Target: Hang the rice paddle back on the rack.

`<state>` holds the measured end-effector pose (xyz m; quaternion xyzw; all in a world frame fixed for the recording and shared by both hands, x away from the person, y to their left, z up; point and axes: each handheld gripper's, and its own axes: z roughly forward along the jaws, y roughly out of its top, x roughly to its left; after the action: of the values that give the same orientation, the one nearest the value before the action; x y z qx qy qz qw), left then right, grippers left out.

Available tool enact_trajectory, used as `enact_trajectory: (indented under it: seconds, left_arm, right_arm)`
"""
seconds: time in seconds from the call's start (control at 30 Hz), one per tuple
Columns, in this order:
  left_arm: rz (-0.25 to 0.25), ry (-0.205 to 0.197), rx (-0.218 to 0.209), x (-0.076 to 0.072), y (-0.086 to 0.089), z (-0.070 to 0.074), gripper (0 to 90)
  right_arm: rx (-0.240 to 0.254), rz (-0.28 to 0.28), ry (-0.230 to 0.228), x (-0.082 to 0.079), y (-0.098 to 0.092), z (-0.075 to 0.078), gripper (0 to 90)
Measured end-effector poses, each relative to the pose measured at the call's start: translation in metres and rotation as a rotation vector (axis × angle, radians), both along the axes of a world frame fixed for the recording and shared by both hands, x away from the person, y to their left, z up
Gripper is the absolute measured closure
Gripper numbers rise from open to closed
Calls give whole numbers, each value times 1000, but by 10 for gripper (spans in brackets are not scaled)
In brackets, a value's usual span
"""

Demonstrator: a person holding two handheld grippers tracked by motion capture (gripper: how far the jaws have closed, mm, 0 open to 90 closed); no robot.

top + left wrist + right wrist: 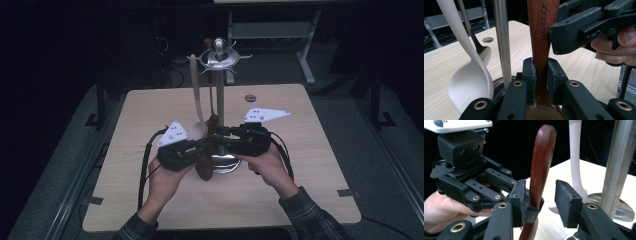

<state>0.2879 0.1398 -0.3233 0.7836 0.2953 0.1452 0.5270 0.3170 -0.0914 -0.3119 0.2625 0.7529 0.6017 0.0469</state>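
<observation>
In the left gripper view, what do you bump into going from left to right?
White spoon → dark metal spoon → steel stand pole → brown wooden utensil handle → right gripper → person's fingers.

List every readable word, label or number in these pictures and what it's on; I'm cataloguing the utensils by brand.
"MAXCOOK": burnt lengthwise into the handle of the wooden spoon, seen in the left gripper view, where the left claw clamps that handle.

No other text can be read. The white spoon, the metal stand pole, the right claw and the table bear no readable marks.
</observation>
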Motion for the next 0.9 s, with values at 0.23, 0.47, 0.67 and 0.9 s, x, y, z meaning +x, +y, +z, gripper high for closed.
enact_trajectory:
  seconds: [0.23,0.47,0.67,0.9]
  left_arm:
    - [0,-1,4,-1,0,0,783]
    - [-4,0,15,-1,1,-1,783]
    - [-14,2,9,1,2,-2,769]
    - [-18,17,51,-1,9,-7,546]
  right_arm:
    - [20,1,-7,2,5,2,647]
    - [23,1,1,4,8,1,720]
    - [24,5,-3,3,11,0,750]
    - [21,2,-4,3,14,2,766]
